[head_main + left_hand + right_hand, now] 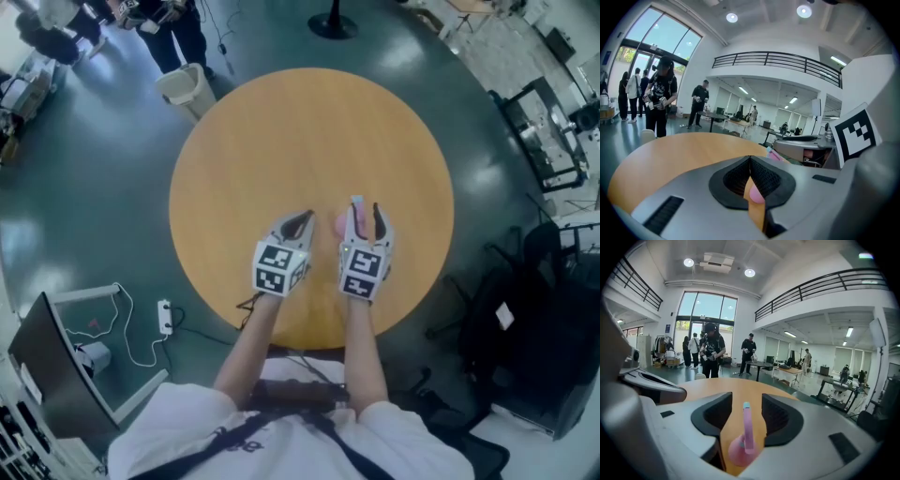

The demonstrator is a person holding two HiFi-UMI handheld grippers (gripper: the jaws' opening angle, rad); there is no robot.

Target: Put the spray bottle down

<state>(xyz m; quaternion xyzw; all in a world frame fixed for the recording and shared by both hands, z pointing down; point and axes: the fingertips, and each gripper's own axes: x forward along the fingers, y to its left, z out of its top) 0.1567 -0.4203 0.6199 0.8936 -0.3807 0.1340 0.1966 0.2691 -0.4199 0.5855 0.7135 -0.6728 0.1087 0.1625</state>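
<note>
A small pink spray bottle (343, 223) stands on the round wooden table (309, 131), near its front edge. In the right gripper view its round pink body (739, 452) and thin upright nozzle with a pale blue tip sit between the jaws, with a gap on each side. My right gripper (366, 208) (746, 399) is open around the bottle, the pads off it. My left gripper (304, 218) (750, 158) hovers just left of the bottle, its jaws meeting at the tips, holding nothing. From the left gripper view, a pink edge of the bottle (776, 156) shows to the right.
A white bin (187, 89) stands on the floor by the table's far left edge, with people beyond it. A black stand base (333, 23) sits past the far edge. Black chairs and bags (534, 337) crowd the right. A power strip with cable (165, 317) lies at the left.
</note>
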